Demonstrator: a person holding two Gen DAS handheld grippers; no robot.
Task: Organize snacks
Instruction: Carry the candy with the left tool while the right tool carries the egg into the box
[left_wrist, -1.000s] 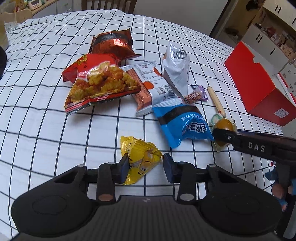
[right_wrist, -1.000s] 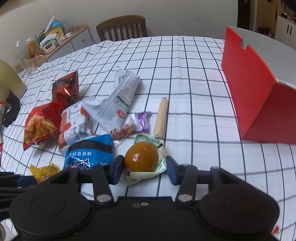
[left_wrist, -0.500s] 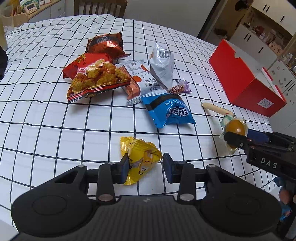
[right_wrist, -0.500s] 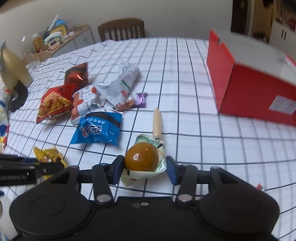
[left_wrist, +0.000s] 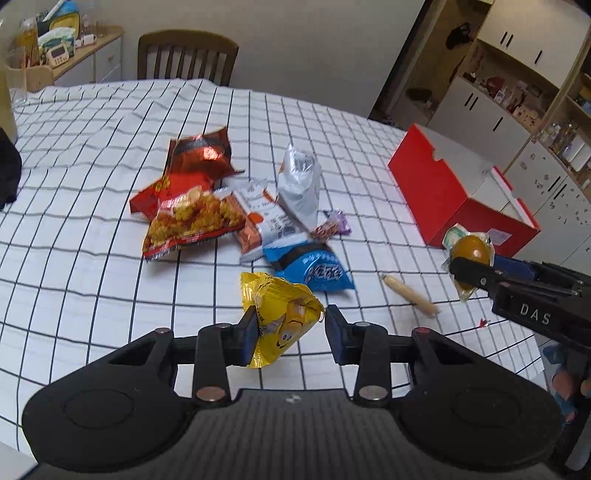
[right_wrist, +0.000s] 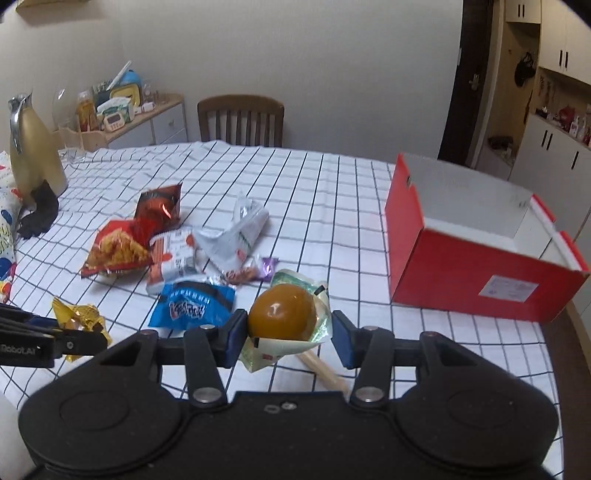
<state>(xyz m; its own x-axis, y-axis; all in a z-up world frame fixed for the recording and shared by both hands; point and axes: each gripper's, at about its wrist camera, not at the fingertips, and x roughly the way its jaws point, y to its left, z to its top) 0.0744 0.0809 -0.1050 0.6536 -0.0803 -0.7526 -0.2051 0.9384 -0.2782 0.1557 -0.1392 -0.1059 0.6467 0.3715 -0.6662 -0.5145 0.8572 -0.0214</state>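
Note:
Between the pads of my left gripper (left_wrist: 289, 328) hangs a yellow snack packet (left_wrist: 280, 310), lifted off the checked tablecloth (left_wrist: 92, 229); the gripper is shut on it. My right gripper (right_wrist: 290, 332) is shut on a round brown snack in a clear wrapper (right_wrist: 282, 314), also held above the table. In the left wrist view that brown snack (left_wrist: 471, 249) hangs just in front of the open red box (left_wrist: 439, 192). From the right wrist, the red box (right_wrist: 461, 273) shows a white, empty inside. A pile of snack bags (left_wrist: 229, 210) lies mid-table.
A blue packet (left_wrist: 314, 267) and a sausage stick (left_wrist: 410, 295) lie nearest the grippers. A wooden chair (right_wrist: 242, 118) stands at the far side. A gold jug (right_wrist: 31, 155) and a black cloth (right_wrist: 40, 212) sit far left. The table edge runs just right of the box.
Both grippers have risen with their snacks off the table. The right one has carried the brown snack toward the red box, away from the sausage stick.

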